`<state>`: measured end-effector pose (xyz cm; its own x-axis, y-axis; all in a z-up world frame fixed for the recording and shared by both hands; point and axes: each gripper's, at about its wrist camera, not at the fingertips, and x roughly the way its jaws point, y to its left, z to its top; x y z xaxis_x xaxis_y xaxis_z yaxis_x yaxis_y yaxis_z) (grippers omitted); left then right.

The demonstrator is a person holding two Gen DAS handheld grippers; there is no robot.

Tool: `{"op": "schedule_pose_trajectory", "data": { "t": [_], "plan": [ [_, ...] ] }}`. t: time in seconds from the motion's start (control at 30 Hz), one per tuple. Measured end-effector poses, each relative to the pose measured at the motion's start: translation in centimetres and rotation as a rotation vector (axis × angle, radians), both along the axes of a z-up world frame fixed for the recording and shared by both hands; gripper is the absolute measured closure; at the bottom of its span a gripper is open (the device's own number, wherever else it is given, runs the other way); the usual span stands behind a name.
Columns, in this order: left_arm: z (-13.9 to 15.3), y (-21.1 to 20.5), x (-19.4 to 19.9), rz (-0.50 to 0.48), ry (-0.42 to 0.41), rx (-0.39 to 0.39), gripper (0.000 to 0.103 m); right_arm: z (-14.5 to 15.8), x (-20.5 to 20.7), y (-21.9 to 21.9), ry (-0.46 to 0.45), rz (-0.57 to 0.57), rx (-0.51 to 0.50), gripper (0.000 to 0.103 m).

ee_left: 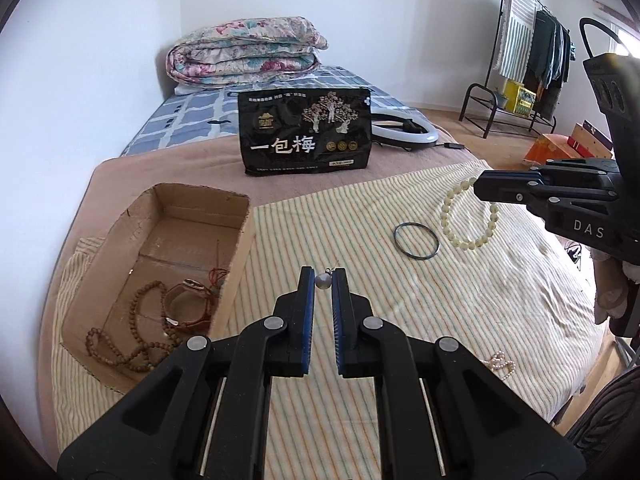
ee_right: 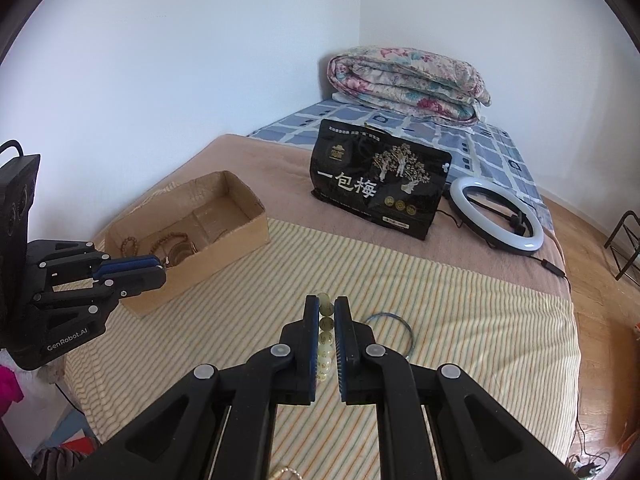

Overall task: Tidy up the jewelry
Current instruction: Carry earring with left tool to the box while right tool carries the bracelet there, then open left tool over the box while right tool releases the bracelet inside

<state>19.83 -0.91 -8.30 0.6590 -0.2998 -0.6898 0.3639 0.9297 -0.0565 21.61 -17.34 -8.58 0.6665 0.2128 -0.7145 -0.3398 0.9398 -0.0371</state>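
The left gripper [ee_left: 323, 280] pinches a small grey bead pendant [ee_left: 322, 281] at lower centre. The right gripper [ee_right: 327, 310] grips a pale bead bracelet [ee_right: 325, 340]; a cardboard box [ee_left: 240, 248] sits at left.

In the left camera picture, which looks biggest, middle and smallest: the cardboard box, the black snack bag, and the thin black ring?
1. cardboard box: biggest, though it sits nearer the camera than the bag, so part of that may be nearness.
2. black snack bag.
3. thin black ring: clearly smallest.
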Motion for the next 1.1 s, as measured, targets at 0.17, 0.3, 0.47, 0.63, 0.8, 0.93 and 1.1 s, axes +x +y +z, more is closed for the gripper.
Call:
{"op": "schedule_pose_trajectory", "data": {
  "t": [0.17, 0.3, 0.47, 0.63, 0.8, 0.93, 1.1],
  "plan": [
    [0.5, 2.9, 0.4, 0.048, -0.014, 0.002, 0.096, 0.6, 0.8, 2.8, -0.008, 0.042, -0.002, 0.098],
    [0.6, 5.4, 0.8, 0.091, -0.02, 0.002, 0.096, 0.9, 1.5, 5.0, -0.012, 0.077, -0.003, 0.098],
    [0.5, 8.2, 1.5, 0.145, -0.02, 0.0, 0.096, 1.1, 2.5, 7.7, -0.015, 0.116, -0.008, 0.098],
    [0.3, 10.8, 2.2, 0.184, -0.018, -0.001, 0.096, 0.9, 4.1, 10.3, -0.012, 0.143, -0.002, 0.098],
    [-0.5, 12.9, 3.0, 0.214, -0.005, 0.003, 0.096, 0.2, 5.6, 12.8, -0.004, 0.165, 0.003, 0.098],
    [-1.1, 14.3, 3.6, 0.235, 0.007, 0.003, 0.096, -0.4, 6.9, 14.8, 0.003, 0.183, -0.001, 0.098],
    [-1.8, 15.6, 4.5, 0.255, 0.019, 0.0, 0.096, -1.2, 8.7, 17.0, 0.007, 0.203, -0.009, 0.098]
  ]
}}
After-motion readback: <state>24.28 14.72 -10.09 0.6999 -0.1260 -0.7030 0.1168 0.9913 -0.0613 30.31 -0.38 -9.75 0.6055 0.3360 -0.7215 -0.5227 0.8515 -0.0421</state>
